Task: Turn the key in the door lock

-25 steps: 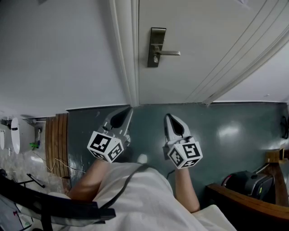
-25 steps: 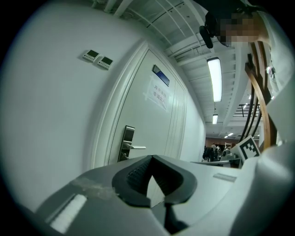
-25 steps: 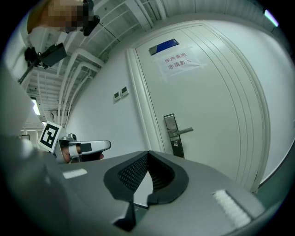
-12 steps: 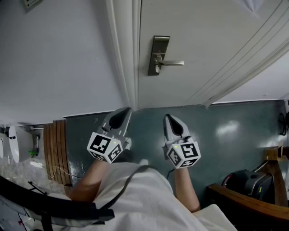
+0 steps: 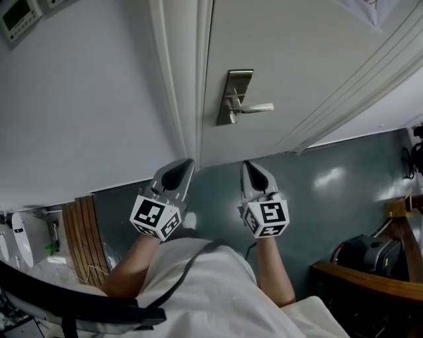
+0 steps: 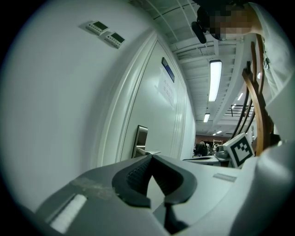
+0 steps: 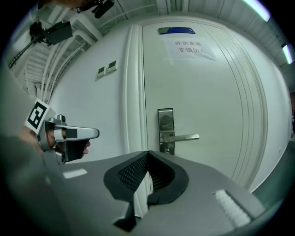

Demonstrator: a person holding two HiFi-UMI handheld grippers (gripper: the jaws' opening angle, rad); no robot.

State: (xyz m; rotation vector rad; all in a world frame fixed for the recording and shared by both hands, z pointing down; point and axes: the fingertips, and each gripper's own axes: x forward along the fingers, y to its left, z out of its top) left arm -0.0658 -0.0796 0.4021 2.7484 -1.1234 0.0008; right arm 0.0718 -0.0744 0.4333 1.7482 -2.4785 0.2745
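Note:
A white door carries a metal lock plate with a lever handle. In the right gripper view the plate and lever stand straight ahead, with a small keyhole part below the lever; whether a key is in it is too small to tell. My left gripper is shut and empty, short of the door frame. My right gripper is shut and empty, below the lock. The left gripper view shows its shut tips and the plate edge-on.
Two wall panels sit on the grey wall left of the frame. Wooden slats lie at the left, a black case and a wooden chair frame at the right. A paper notice hangs on the door.
Both grippers have moved closer to the door. The lock plate and lever now sit lower and larger in the head view. Both jaws stay shut.

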